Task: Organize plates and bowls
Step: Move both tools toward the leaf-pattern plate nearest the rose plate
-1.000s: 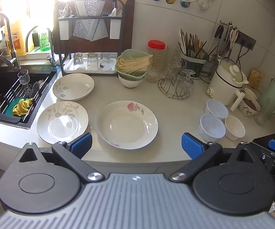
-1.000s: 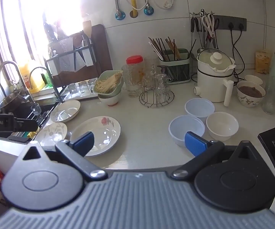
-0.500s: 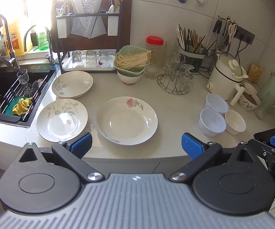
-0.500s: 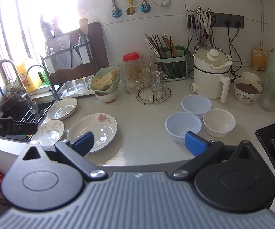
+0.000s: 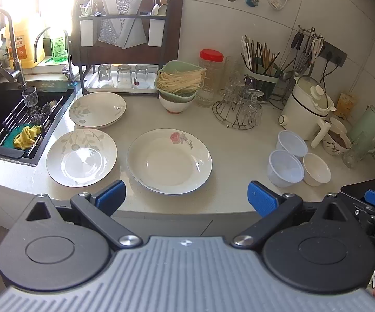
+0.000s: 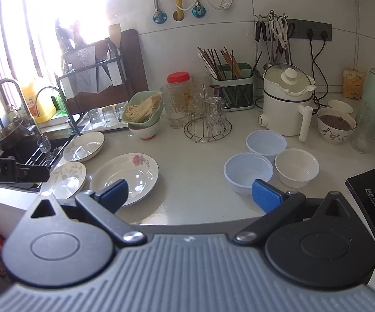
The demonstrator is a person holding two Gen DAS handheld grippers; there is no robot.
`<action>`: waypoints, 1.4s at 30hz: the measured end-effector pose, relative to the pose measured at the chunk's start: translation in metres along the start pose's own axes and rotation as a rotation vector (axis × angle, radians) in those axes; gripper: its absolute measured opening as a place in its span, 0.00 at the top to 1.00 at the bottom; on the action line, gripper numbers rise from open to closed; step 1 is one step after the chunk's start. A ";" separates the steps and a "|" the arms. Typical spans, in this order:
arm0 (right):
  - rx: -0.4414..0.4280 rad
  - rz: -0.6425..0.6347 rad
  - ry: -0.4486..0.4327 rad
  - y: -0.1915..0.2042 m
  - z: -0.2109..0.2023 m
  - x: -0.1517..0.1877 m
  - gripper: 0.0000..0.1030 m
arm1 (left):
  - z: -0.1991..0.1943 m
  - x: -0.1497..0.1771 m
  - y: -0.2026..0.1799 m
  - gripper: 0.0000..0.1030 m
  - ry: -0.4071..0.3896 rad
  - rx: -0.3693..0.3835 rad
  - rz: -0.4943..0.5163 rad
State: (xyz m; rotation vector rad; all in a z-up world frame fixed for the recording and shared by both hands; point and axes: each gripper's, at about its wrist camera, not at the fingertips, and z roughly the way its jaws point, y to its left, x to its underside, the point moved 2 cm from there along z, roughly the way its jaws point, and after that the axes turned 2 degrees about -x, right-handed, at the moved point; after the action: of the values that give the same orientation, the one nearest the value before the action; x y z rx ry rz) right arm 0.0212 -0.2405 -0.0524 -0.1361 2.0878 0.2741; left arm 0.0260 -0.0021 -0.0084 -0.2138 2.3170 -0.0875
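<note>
White glazed porcelain with a pink rose, the large round plate (image 5: pixel 169 161) lies flat at the middle of the pale stone countertop (image 5: pixel 236 143), and everything else is placed from it. Just left of it sits a leaf-patterned white plate (image 5: pixel 81 157), and behind that one a second leaf-patterned plate (image 5: pixel 97 109). Well to the rose plate's right, three small bowls cluster close together: two translucent plastic bowls (image 5: pixel 285 168) (image 5: pixel 292 144) and a white ceramic bowl (image 5: pixel 316 169). Behind the rose plate a green basket of pale noodles (image 5: pixel 179 82) rests on a white bowl, beside a wire rack of glasses (image 5: pixel 239 109) and a white electric kettle (image 5: pixel 304 109). A black sink (image 5: pixel 13 119) lies far left under a bright window. The left gripper (image 5: pixel 184 200) and right gripper (image 6: pixel 190 191) both hover before the counter edge, blue pads spread wide, holding nothing. Compared with a second earlier, both views sit slightly farther back from the counter; the dishes are unmoved.
</note>
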 end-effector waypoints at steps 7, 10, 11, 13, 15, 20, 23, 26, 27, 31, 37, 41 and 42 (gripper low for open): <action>-0.002 0.006 0.002 -0.002 0.000 0.002 0.00 | -0.004 0.002 0.001 0.01 -0.003 -0.004 0.003; -0.006 0.001 0.003 0.000 0.000 0.001 0.00 | -0.004 0.002 0.000 0.01 0.001 -0.001 0.002; -0.006 0.000 0.003 0.000 -0.001 0.001 0.00 | -0.003 0.002 0.000 0.01 0.001 0.000 0.002; -0.005 0.001 0.003 0.001 -0.001 0.002 0.00 | -0.002 0.002 -0.001 0.01 0.003 0.003 0.003; -0.006 0.002 0.003 0.000 -0.001 0.002 0.00 | -0.002 0.002 -0.001 0.01 0.005 0.005 0.006; -0.001 0.007 0.000 -0.001 -0.002 0.001 0.00 | 0.000 0.003 -0.005 0.01 0.000 0.011 0.023; 0.004 0.009 -0.006 -0.001 -0.002 0.001 0.00 | 0.001 0.002 -0.007 0.01 -0.003 0.006 0.037; 0.018 0.011 -0.011 -0.001 -0.002 0.001 0.00 | 0.000 -0.001 -0.009 0.01 -0.013 -0.004 0.057; 0.023 0.014 -0.009 -0.002 -0.001 0.000 0.00 | 0.000 -0.001 -0.009 0.01 -0.016 -0.001 0.059; 0.024 0.018 -0.006 -0.003 0.001 0.000 0.00 | 0.003 -0.003 -0.010 0.01 0.000 -0.010 0.049; 0.001 0.012 0.014 -0.003 0.003 0.001 0.00 | 0.009 -0.003 -0.011 0.01 0.021 -0.028 0.059; -0.009 0.027 0.016 -0.002 0.007 0.003 0.00 | 0.013 -0.002 -0.010 0.01 0.041 -0.024 0.047; -0.013 0.035 0.019 -0.003 0.008 0.003 0.00 | 0.013 -0.003 -0.010 0.01 0.046 -0.026 0.046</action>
State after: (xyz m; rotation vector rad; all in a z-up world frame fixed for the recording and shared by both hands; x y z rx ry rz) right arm 0.0268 -0.2411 -0.0595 -0.1104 2.1093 0.3086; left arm 0.0388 -0.0111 -0.0143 -0.1734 2.3688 -0.0402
